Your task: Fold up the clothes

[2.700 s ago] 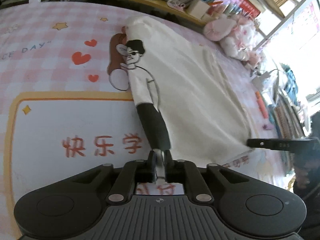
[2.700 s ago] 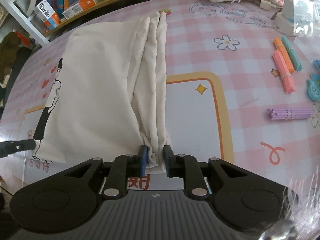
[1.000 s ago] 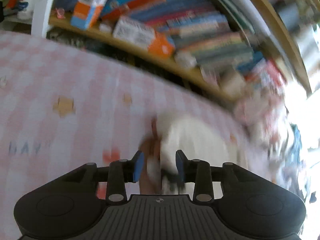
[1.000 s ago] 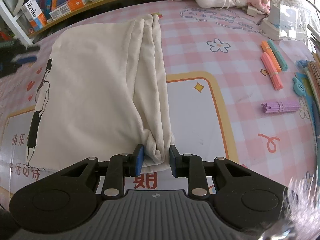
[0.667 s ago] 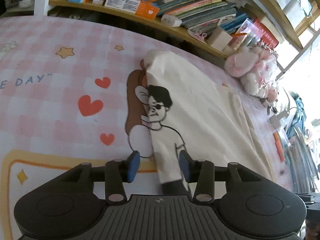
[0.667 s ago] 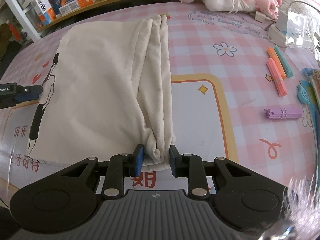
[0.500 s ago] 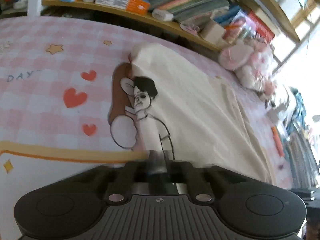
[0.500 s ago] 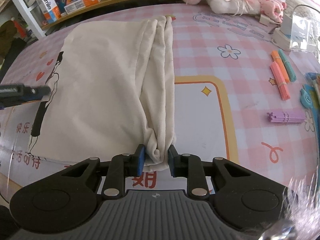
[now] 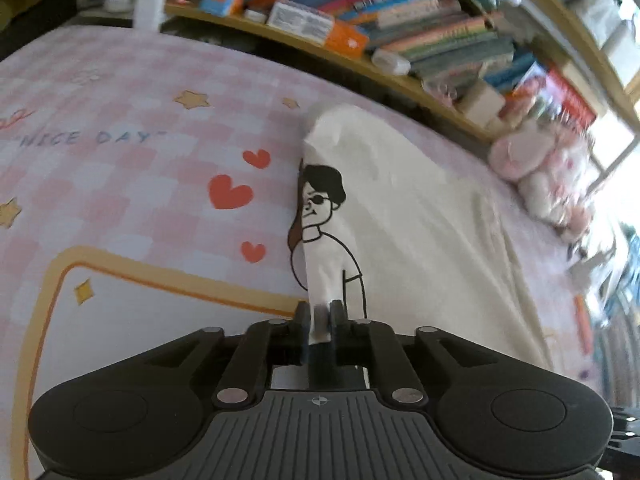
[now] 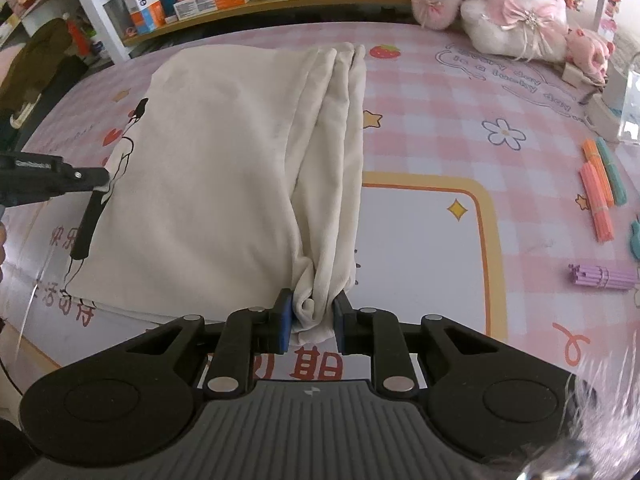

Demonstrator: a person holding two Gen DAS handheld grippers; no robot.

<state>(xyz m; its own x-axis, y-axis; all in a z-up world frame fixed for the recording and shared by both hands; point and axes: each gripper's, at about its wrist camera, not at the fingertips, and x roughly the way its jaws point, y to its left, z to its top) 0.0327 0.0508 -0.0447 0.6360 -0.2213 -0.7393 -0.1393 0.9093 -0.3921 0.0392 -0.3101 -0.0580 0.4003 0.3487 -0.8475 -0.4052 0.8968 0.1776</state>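
Now that the left gripper (image 9: 319, 322) has moved along the printed edge and re-pinched the cream shirt (image 10: 224, 184) lying on the bench (image 10: 440, 128), its jaws narrow, while the right gripper (image 10: 308, 320) has been tightening on the bunched corner, both sides look ready for a fold.

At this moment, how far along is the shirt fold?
Done: the cream T-shirt lies on the pink mat, one side gathered into lengthwise pleats.
In hand: the left hand-held gripper pinches the printed-figure edge; the right hand-held gripper clamps the bunched pleats at the near end.
Left: it is still long and loose, with no crosswise fold.
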